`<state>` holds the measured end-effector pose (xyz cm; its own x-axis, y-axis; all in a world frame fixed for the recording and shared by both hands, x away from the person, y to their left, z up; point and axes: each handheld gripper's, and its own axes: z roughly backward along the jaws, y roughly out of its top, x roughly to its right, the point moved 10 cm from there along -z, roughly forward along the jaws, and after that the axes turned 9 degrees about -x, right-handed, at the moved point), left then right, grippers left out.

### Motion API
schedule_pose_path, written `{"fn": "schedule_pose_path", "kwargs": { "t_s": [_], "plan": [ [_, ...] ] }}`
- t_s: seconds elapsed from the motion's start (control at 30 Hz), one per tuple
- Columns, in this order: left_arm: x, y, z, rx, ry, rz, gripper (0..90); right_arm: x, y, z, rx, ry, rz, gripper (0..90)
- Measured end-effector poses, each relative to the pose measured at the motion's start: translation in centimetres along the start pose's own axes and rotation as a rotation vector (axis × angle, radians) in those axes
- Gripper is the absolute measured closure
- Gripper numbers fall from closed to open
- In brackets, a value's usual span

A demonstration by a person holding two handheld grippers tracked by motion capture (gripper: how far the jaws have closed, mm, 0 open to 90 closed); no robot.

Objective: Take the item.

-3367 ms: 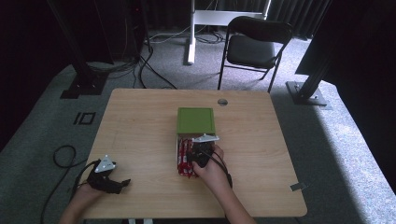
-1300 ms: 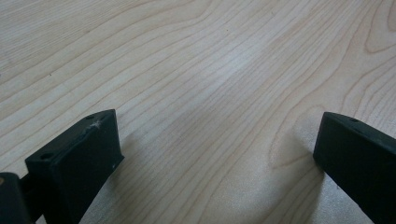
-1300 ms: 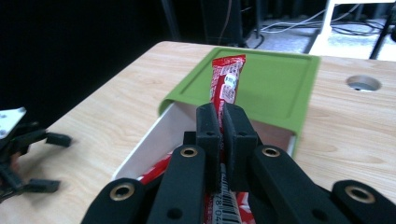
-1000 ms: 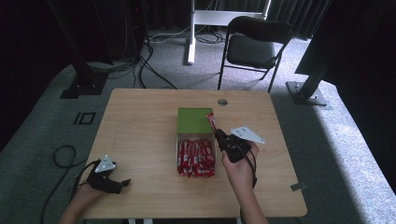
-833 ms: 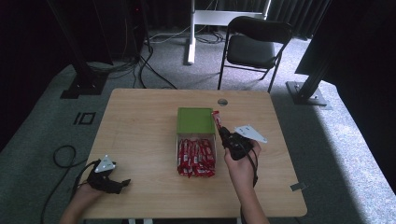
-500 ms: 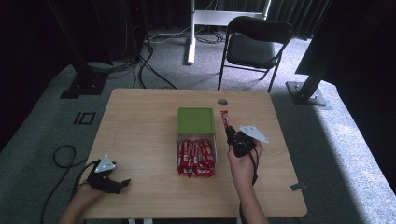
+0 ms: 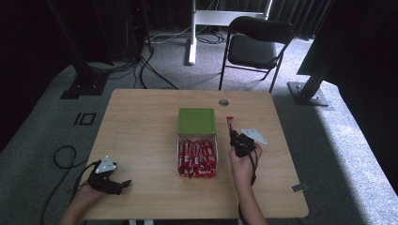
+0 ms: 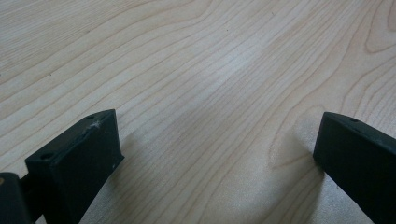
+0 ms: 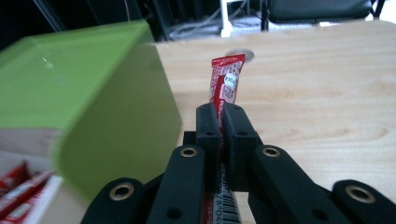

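Right gripper [image 7: 231, 134], held in the right hand [image 7: 242, 164] to the right of the box: jaws closed on a red sachet [image 7: 230, 123], pinched at its lower half. Upper half of the sachet projecting past the jaw tips, pointing toward the far table edge. Same sachet in the right gripper view [image 9: 225, 86]: upright between the two black jaws, white label near the top, barcode end visible below the jaws.

Sachet position: clear of the box, just beside the right edge of the green lid [image 7: 196, 121]; whether resting on the tabletop or lifted, cannot tell.

Green lid: covering the far end of the open box [image 7: 179, 143], seen large at left in the right gripper view [image 9: 88, 102]. Near part of the box uncovered, packed with further red sachets [image 7: 197, 157] lying side by side.

Left gripper [image 7: 123, 184], held in the left hand [image 7: 87, 197] near the front left corner of the wooden table [image 7: 141, 117]: well apart from the box. Jaws spread wide in the left gripper view [image 8: 212, 154], bare wood grain between them, nothing gripped.

Small round grommet [image 7: 224, 102] set in the tabletop near the far edge. Black folding chair [image 7: 256, 44] on the carpet beyond the table.
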<state>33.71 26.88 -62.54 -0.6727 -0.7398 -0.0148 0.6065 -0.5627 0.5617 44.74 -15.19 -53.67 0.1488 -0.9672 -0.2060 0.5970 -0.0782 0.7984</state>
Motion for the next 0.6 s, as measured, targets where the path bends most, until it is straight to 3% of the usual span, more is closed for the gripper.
{"fn": "schedule_pose_path", "kwargs": {
  "t_s": [0.6],
  "plan": [
    [0.0, 0.0, 0.0, 0.002, 0.0, 0.001, 1.6, 0.9, -3.8, -3.8, -0.165, 0.012, -0.083, 86.4]
  ]
}}
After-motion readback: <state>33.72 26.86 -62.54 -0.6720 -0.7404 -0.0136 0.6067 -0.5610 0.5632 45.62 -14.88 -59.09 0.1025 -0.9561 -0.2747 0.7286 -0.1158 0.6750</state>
